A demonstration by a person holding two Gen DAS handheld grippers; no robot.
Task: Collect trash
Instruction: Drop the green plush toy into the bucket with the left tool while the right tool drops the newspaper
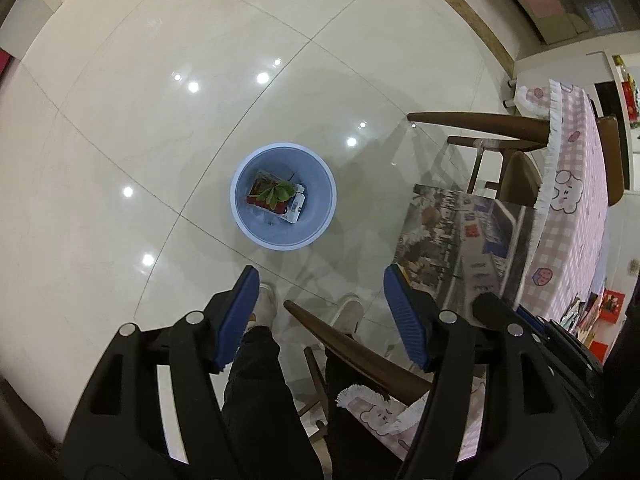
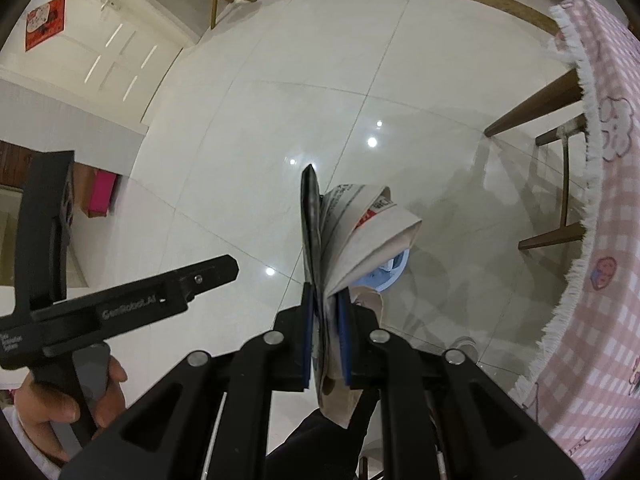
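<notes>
On the glossy tiled floor (image 1: 160, 128) stood a pale blue bin (image 1: 283, 196), upright and open-topped, holding printed packaging (image 1: 294, 206) with a green leafy sprig (image 1: 276, 193) lying on top. The left gripper (image 1: 320, 312) hung above it with its blue-padded fingers (image 1: 236, 318) spread wide and nothing between them; the bin lay ahead of the fingertips. Below the gripper showed the person's dark trousers (image 1: 260, 380) and a light shoe (image 1: 266, 304).

To the right stood a table under a pink checked cloth (image 1: 576, 208) with a white fringe, wooden chairs (image 1: 516, 176) tucked beside it. A newspaper (image 1: 460, 240) hung in front of the table edge in the left view.

The right gripper (image 2: 326, 324) was pressed together on that newspaper (image 2: 360, 232), pinching the folded sheets near one edge; the pages fanned out upward past the fingertips. A sliver of the bin (image 2: 390, 276) showed behind the paper, so the paper was held above or just beside it. At the left of the right view, a hand (image 2: 64, 404) gripped the left gripper's black handle (image 2: 120, 304).
</notes>
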